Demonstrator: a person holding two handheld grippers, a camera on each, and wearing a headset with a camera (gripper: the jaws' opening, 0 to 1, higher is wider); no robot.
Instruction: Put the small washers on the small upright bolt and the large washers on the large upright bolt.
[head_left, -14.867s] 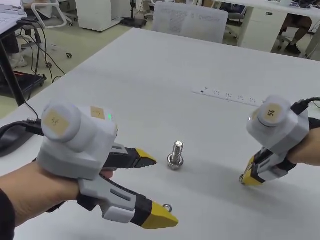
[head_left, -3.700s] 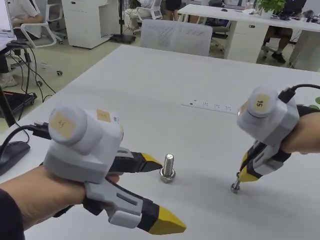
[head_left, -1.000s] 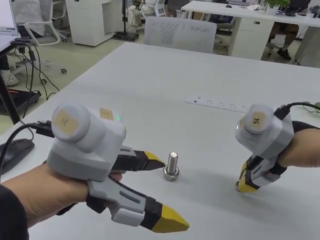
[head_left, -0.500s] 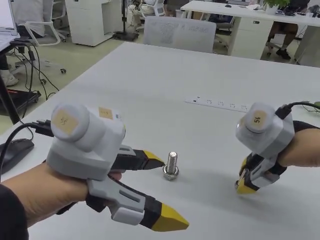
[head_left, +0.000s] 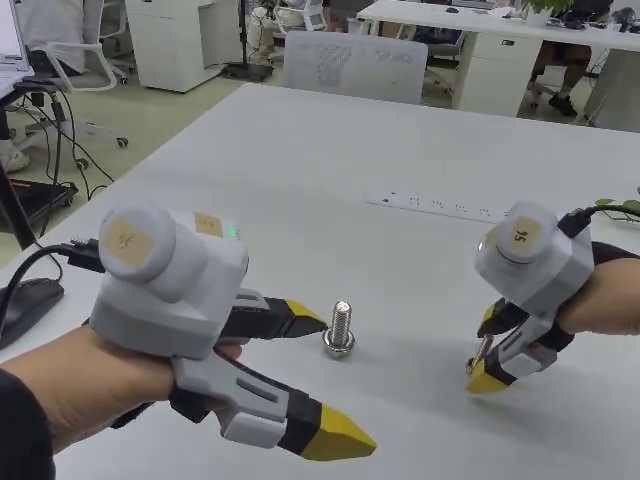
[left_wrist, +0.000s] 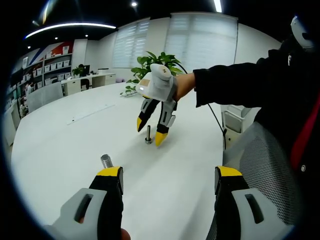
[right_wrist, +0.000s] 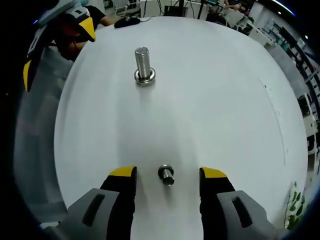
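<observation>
The large upright bolt (head_left: 340, 328) stands mid-table with a washer around its base; the right gripper view has it further off (right_wrist: 143, 65). The small upright bolt (right_wrist: 166, 174) stands between the tips of my right gripper (right_wrist: 167, 173), which is open and not touching it. It carries a ring near its top. In the head view that gripper (head_left: 485, 350) points down over the small bolt (head_left: 477, 353). My left gripper (head_left: 320, 377) is open and empty, just left of the large bolt (left_wrist: 106, 161). Its own view shows the right gripper (left_wrist: 149, 134) straddling the small bolt (left_wrist: 148, 136).
A white power strip (head_left: 440, 207) lies further back on the white table (head_left: 300, 170). A chair (head_left: 350, 65) stands at the far edge, and a mouse (head_left: 20, 295) lies at the left. A potted plant (left_wrist: 155, 62) stands behind the right hand.
The right gripper's jaws, close together at the small bolt a second ago, have spread apart on either side of it. The left gripper has stayed put.
</observation>
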